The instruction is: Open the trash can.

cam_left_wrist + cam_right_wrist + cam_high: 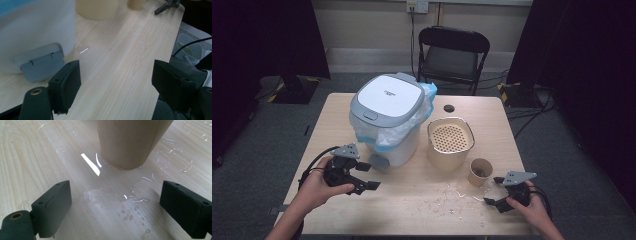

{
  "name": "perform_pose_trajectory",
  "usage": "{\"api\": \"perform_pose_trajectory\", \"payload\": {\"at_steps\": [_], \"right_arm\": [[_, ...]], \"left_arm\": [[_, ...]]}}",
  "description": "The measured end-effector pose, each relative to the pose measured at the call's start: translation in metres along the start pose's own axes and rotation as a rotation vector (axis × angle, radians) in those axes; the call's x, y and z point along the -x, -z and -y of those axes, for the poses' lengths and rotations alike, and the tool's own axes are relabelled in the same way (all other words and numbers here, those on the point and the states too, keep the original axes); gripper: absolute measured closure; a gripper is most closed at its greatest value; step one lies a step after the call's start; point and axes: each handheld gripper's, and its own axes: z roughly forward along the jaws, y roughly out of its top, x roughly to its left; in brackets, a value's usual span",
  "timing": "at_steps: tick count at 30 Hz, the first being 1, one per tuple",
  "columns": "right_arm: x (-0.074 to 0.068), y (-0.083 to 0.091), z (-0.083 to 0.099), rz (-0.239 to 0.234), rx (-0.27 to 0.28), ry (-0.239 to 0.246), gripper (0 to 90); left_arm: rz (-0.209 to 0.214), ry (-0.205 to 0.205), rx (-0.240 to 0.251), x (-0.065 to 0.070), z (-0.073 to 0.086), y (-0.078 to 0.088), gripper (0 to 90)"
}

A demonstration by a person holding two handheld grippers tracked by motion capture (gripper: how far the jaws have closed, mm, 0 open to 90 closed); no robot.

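Black pads of the right claw [117, 207] – nearest item in the right gripper view, standing wide apart with nothing between them, only wet counter [32, 157] and a scatter of droplets [130, 215].

Paper cup [127, 142] – upright just beyond those pads, not touching them; its lower wall alone is in that frame, the rim cut off at the top. In the high view the cup [480, 172] stands on the counter right of centre, near the right claw [495, 192], probably lined up so for a side grasp. Something dark lies inside; what it is cannot be made out.

Left claw [368, 176] – jaws apart and empty, held in the person's left hand [319, 187] just in front of the pedal bin [387, 117]. The left gripper view shows the bin's grey pedal [41, 65] just beyond the left pad, apart from it, and whether the pedal is up or down cannot be read. That position suits pressing the pedal to raise the lid [387, 97], which sits shut over a liner bag [424, 107] folded out around the rim.

Beige strainer tub [450, 142] – between bin and cup, a perforated insert at its mouth; contents beneath are hidden.

Spill [447, 197] – thin wet patches and flecks on the counter in front of the cup; clear liquid, hard to trace at its edges.

Folding chair [453, 55] – behind the counter, unoccupied, legs partly hidden.
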Motion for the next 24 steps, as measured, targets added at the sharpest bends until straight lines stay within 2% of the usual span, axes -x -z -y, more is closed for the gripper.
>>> {"api": "perform_pose_trajectory", "payload": {"at_steps": [8,16,17,21,24], "right_arm": [[0.0,0.0,0.0,0.001,0.0,0.001,9.6],[0.0,0.0,0.0,0.001,0.0,0.001,9.6],[0.0,0.0,0.0,0.001,0.0,0.001,9.6],[0.0,0.0,0.0,0.001,0.0,0.001,9.6],[0.0,0.0,0.0,0.001,0.0,0.001,9.6]], "left_arm": [[-0.019,0.0,0.008,0.001,-0.014,0.017,22.9],[-0.018,0.003,0.01,0.0,-0.025,0.034,22.5],[-0.017,-0.003,-0.004,-0.001,-0.028,0.037,22.2],[0.003,-0.001,-0.002,-0.001,-0.032,0.04,21.8],[-0.001,0.0,0.0,-0.002,-0.035,0.042,21.7]]}}
